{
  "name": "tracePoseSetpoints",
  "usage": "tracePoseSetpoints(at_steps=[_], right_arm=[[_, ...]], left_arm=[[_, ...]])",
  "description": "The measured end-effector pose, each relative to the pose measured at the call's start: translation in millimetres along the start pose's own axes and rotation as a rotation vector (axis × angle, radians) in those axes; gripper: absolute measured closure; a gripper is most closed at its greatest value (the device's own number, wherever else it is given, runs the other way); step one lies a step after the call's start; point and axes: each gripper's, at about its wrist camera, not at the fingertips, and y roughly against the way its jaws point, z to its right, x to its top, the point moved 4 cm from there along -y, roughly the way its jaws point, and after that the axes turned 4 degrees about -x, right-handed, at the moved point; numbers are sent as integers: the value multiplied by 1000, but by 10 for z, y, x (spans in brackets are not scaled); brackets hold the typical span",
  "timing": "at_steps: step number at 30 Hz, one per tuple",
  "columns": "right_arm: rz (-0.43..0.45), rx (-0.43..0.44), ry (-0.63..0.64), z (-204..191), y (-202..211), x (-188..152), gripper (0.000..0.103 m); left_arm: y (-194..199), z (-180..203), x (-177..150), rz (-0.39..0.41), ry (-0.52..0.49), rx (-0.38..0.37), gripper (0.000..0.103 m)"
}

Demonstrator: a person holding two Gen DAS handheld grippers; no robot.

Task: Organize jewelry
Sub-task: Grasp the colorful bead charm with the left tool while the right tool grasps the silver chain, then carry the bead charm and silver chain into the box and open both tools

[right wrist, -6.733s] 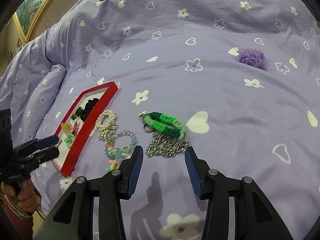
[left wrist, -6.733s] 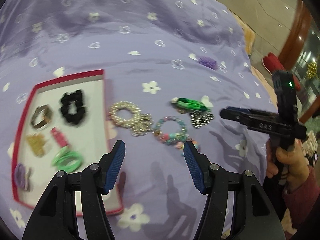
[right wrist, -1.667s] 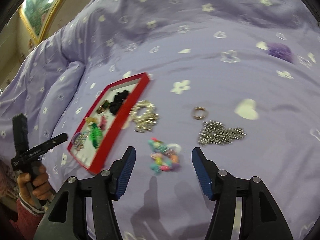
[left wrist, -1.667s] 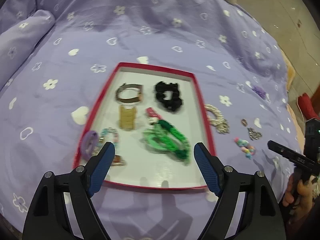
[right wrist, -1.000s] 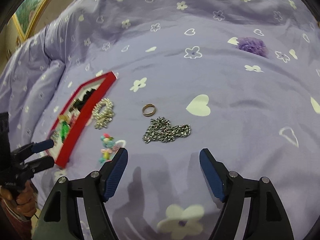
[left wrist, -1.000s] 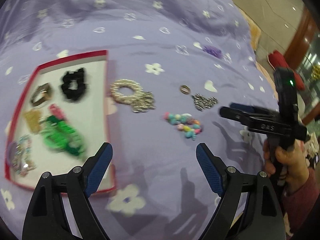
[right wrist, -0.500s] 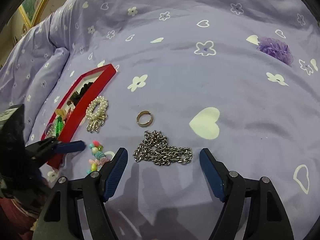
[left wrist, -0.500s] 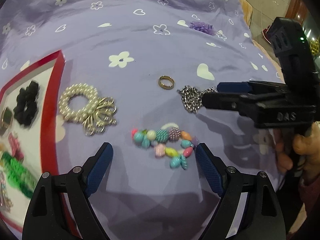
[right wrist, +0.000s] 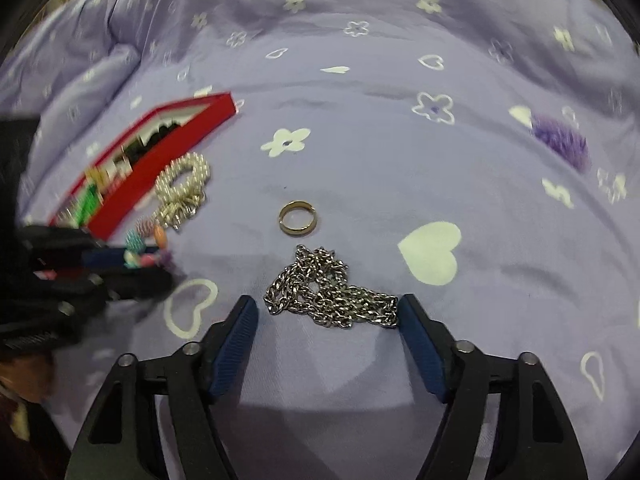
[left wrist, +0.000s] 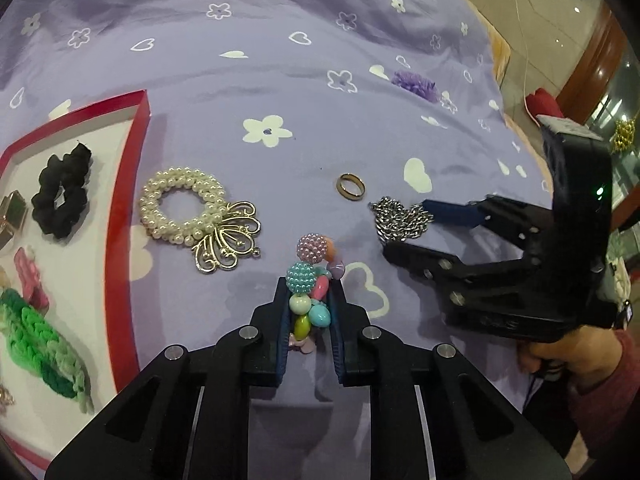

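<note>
My left gripper (left wrist: 308, 312) is pinching the beaded bracelet (left wrist: 310, 280), its jaws closed down on the near beads while the far ones are poking out ahead. My right gripper (right wrist: 326, 316) is standing wide open, straddling the silver chain (right wrist: 330, 292) and gripping nothing. Taking the red tray (left wrist: 124, 240) as my landmark, the bracelet is lying to its right, beyond the pearl bracelet (left wrist: 188, 210) that sits just beside its rim; the chain and the gold ring (left wrist: 351, 187) are further right again. I am worrying that the rounded beads are going to squirt out as I lift, and that the loose chain is going to slip free if I close on only a few links.
</note>
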Motion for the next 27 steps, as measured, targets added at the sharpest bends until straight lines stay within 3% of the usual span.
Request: tracePoseSetpoints(at_steps=[1,3,6,18,27], right_arm=[[7,-10,12,-24,-4,8,49],[13,-6,3,-22,-8,33,76],[12,17,-48,21,-4,63,90],[156,305,-252,-304,591,100,91],[192,403,-223,-725,827,230,91]], left_arm=[[20,4,-5,2,5,-4,88],[79,8,-22,9,17,-15,88],[186,28,-46,23,17,-16,88],[780,-172,-188,108,61,10,88],[1198,-517,-363,173,142,63,88]])
